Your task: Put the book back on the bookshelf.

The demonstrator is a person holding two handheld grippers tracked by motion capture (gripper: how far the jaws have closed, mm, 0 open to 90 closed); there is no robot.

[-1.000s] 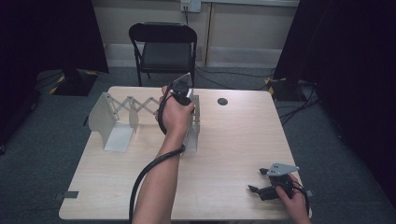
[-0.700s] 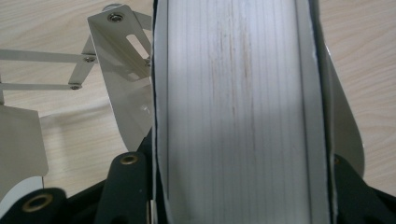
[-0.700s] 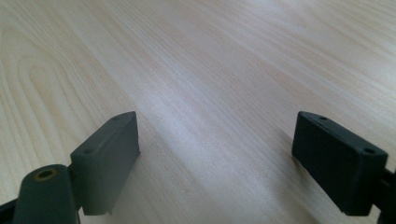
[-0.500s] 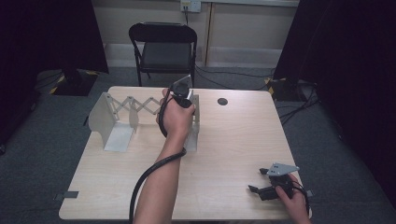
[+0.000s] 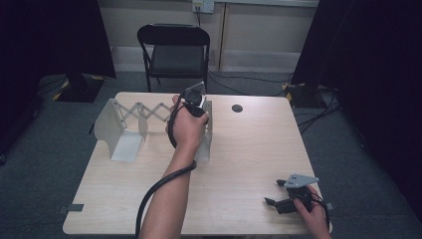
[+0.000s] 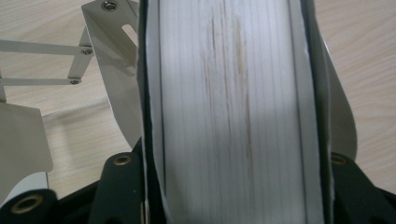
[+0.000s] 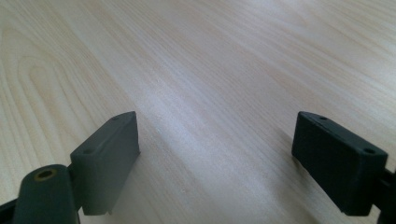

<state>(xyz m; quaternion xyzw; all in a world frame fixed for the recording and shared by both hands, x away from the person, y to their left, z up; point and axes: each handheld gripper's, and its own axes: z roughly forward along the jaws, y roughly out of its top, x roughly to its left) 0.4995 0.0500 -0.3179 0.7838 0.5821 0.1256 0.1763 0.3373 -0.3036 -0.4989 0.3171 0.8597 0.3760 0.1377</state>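
Easing L hand-held gripper (image 6: 233,205), jaws just opening round book (image 6: 233,112); we're steadying it against bookend (image 5: 206,130) first.

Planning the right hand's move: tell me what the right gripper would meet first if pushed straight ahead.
Probably the bare table: the right gripper, jaws open and empty, points low across it, with nothing else visible ahead.

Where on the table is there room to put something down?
Bare table lies between the metal rack and the right gripper. It is crowded where the left gripper has a book between its jaws at the rack's end.
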